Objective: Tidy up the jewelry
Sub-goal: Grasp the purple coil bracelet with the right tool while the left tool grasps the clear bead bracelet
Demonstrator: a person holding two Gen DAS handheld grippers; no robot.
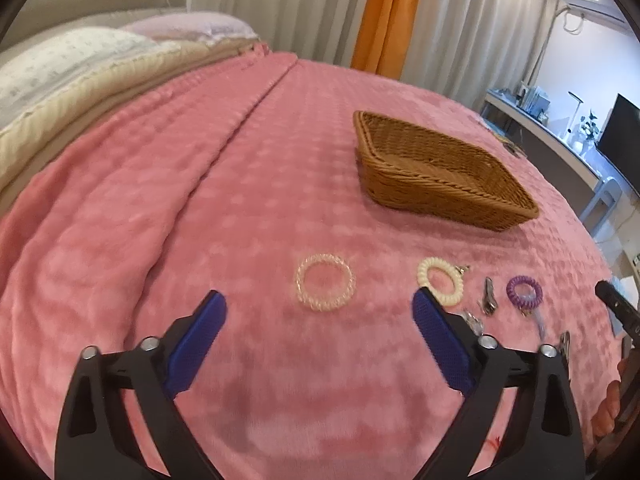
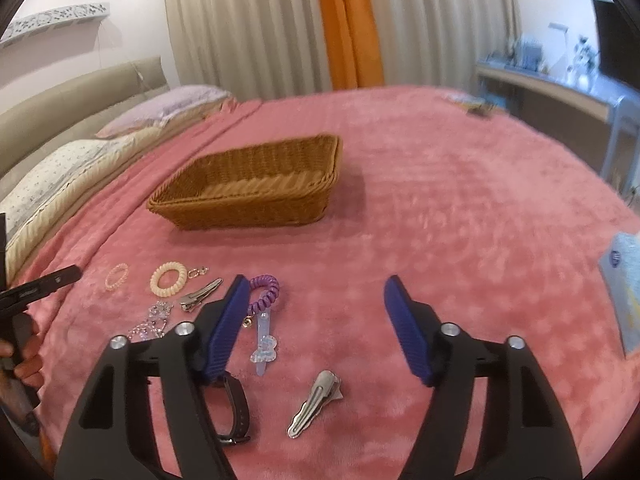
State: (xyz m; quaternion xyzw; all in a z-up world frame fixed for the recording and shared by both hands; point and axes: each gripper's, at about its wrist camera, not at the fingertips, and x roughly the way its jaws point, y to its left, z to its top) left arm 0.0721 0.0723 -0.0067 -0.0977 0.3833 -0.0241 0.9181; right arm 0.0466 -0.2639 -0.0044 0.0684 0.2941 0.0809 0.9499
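A brown wicker basket (image 1: 440,168) (image 2: 248,184) sits on the pink bedspread and looks empty. In front of it lie a clear spiral hair tie (image 1: 325,288) (image 2: 117,277), a cream spiral tie (image 1: 440,285) (image 2: 168,279), a purple spiral tie (image 1: 524,291) (image 2: 264,293), a silver clip (image 1: 489,301) (image 2: 200,294), a pale blue bow clip (image 2: 264,344), a larger silver clip (image 2: 314,402), crystal pieces (image 2: 154,320) and a dark band (image 2: 236,412). My left gripper (image 1: 320,304) is open just short of the clear tie. My right gripper (image 2: 316,286) is open above the clips.
Pillows (image 1: 68,64) lie along the bed's left side. A desk with a monitor (image 1: 620,136) stands at the right. A blue-white packet (image 2: 626,280) lies on the bed's right edge. Curtains hang behind.
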